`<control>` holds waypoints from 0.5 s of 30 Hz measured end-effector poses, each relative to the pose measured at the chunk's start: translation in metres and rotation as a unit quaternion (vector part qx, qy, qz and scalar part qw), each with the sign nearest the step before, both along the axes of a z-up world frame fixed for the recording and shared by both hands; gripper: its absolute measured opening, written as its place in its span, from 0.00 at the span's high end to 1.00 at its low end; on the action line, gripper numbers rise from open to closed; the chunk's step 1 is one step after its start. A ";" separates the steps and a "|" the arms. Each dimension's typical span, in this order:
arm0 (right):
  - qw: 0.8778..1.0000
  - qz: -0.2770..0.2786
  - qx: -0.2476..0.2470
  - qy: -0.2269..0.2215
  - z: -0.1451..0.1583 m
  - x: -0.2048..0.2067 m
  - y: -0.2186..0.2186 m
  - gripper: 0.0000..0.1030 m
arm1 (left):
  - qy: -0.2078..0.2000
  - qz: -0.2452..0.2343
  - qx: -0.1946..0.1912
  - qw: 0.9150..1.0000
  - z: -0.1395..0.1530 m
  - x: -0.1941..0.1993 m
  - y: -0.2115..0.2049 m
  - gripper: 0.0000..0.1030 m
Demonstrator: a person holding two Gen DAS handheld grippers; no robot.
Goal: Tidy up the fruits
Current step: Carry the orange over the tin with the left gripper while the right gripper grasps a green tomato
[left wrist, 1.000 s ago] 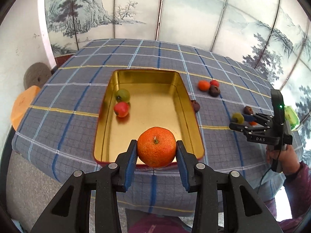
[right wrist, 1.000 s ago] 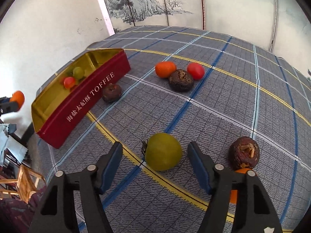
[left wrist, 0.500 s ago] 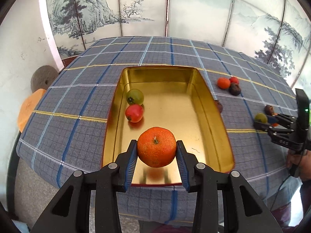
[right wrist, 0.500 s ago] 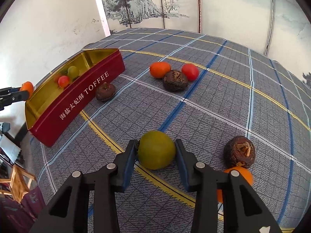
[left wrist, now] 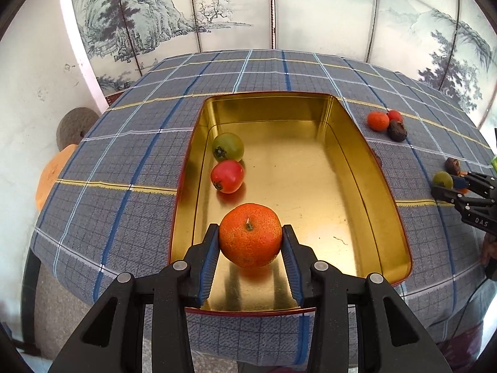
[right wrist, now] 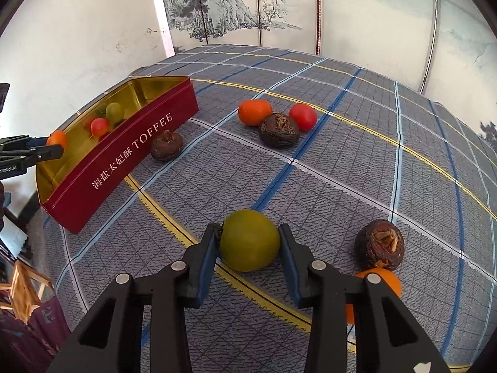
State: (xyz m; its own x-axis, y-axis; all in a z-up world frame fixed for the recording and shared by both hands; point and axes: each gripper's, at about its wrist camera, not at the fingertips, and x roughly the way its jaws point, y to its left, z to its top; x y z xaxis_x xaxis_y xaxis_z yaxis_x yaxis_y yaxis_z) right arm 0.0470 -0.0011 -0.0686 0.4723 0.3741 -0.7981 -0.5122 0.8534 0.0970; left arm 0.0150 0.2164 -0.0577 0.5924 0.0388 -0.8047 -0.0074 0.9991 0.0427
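Toffee tin (left wrist: 341,130), lidless, gold inside and red outside with white lettering, set on a checked tablecloth (left wrist: 124,161) as the collecting box for loose fruit. Contents: one green fruit (left wrist: 227,146) and one red fruit (left wrist: 227,176), touching, near the tin's left wall. Left gripper (left wrist: 250,241): jaws drawn in tight on an orange (left wrist: 250,234), pads pressed to both sides, holding it over the near end of the tin; judged to be a carry meant to end with release inside, since the orange shows its reflection on the gold floor below and does not appear to rest on it. Orange: round, slightly flattened, pitted skin, small stem scar facing the camera, deep even colour. Right gripper (right wrist: 249,242): jaws nearly closed on a yellow-green fruit (right wrist: 249,240), both pads against its flanks; the fruit sits low over a yellow stripe of the cloth, and whether it is lifted cannot be told. This fruit: smooth, matte, round. Still on the cloth: a brown fruit (right wrist: 166,145) just beside the tin's red wall; a cluster of orange, brown and red fruit (right wrist: 279,130) farther off; another brown fruit (right wrist: 379,244) touching an orange one partly hidden behind the right gripper. Sorting judged roughly a third done.
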 end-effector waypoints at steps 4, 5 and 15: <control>1.000 0.000 0.000 0.000 0.000 0.000 0.000 0.65 | 0.000 0.000 0.001 1.000 -0.001 0.000 0.000 0.60; 1.000 0.000 0.000 0.000 0.000 0.000 0.000 0.65 | 0.000 0.001 0.002 1.000 -0.002 0.001 0.001 0.60; 1.000 0.000 0.001 0.000 0.000 0.000 0.000 0.65 | 0.000 0.001 0.007 1.000 -0.005 0.003 0.003 0.60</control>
State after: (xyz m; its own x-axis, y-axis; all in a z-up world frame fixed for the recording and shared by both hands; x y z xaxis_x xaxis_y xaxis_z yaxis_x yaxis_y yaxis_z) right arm 0.0469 -0.0007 -0.0688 0.4720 0.3750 -0.7979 -0.5116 0.8535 0.0985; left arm 0.0179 0.2192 -0.0630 0.5920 0.0512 -0.8043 -0.0101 0.9984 0.0561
